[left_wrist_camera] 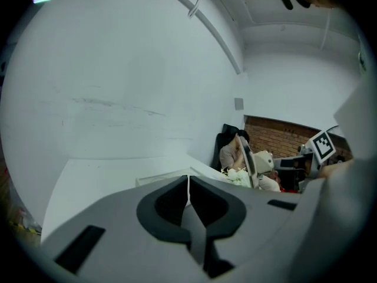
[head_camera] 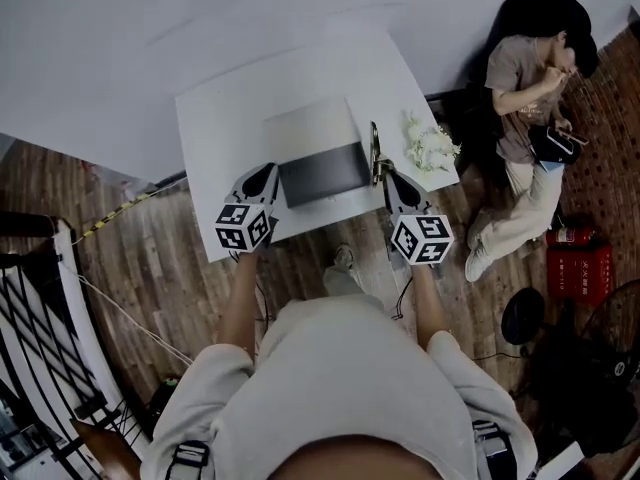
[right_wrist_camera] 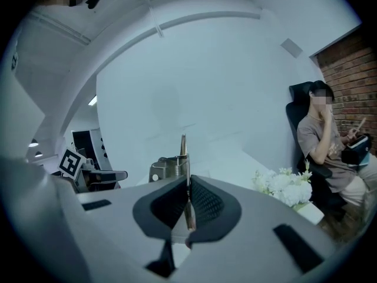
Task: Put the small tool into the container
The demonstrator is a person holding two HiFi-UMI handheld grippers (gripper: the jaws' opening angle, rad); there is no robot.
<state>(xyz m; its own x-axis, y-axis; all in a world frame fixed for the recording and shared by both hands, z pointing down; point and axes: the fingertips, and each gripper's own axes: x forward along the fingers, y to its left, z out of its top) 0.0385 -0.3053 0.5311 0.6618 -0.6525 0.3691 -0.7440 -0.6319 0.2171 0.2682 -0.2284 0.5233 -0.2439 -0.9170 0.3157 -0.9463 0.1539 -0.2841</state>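
Observation:
A grey open container (head_camera: 322,158) stands in the middle of a white table (head_camera: 230,118). My right gripper (head_camera: 386,174) is at the container's right side, shut on a small thin metal tool (head_camera: 374,153). In the right gripper view the tool (right_wrist_camera: 183,152) sticks up from between the closed pads, and a sprung metal part shows to its left. My left gripper (head_camera: 272,170) rests at the container's left front corner. Its jaws (left_wrist_camera: 188,184) meet with nothing between them. The left gripper view also shows the tool (left_wrist_camera: 249,163) standing upright beyond the container's rim (left_wrist_camera: 162,178).
White flowers (head_camera: 431,145) lie on the table's right corner, close to the right gripper. A person (head_camera: 530,98) sits on the floor to the right, beside a red box (head_camera: 579,270) and a fan (head_camera: 523,318). The table's front edge is just below both grippers.

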